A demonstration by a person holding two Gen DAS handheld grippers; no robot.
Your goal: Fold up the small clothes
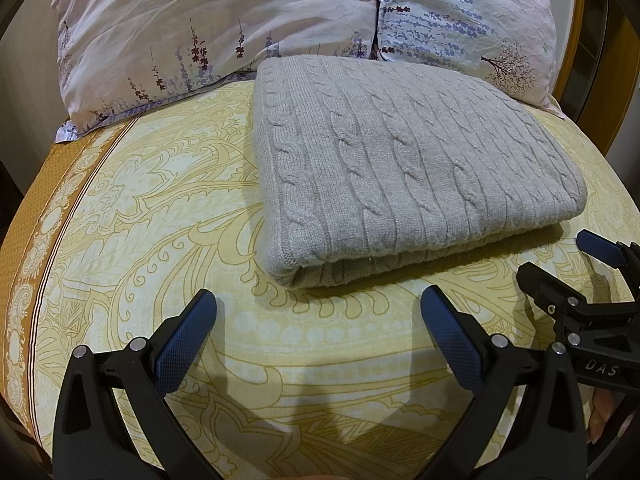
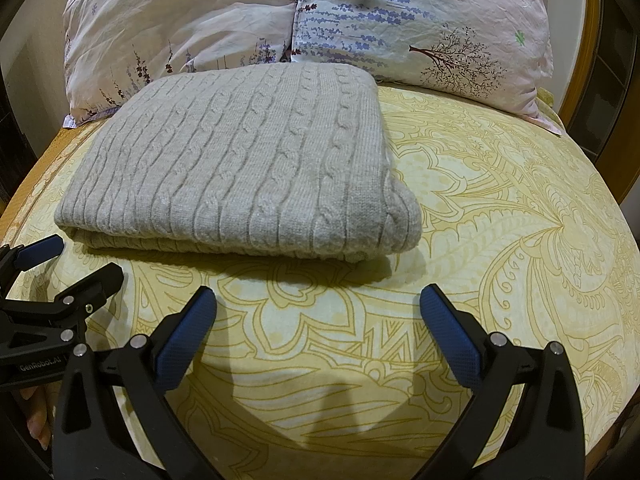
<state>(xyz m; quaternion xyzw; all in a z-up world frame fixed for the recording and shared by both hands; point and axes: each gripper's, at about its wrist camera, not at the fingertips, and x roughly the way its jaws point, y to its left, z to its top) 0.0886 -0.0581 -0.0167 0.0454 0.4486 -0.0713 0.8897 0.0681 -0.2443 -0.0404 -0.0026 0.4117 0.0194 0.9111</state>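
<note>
Two grippers, both spread wide and holding nothing | left gripper [image 1: 318, 312] over bare bedsheet [image 1: 160, 200], short of the sweater's near left corner | right gripper [image 2: 318, 310] just short of its near right corner | grey cable-knit sweater [image 1: 400, 160] folded flat mid-bed, far edge against two floral pillows [image 1: 240, 20]

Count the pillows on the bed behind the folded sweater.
2. The pink-white floral pillow lies on the left, the bluish tree-print pillow on the right, touching, behind the grey cable-knit sweater. Others may be hidden.
</note>
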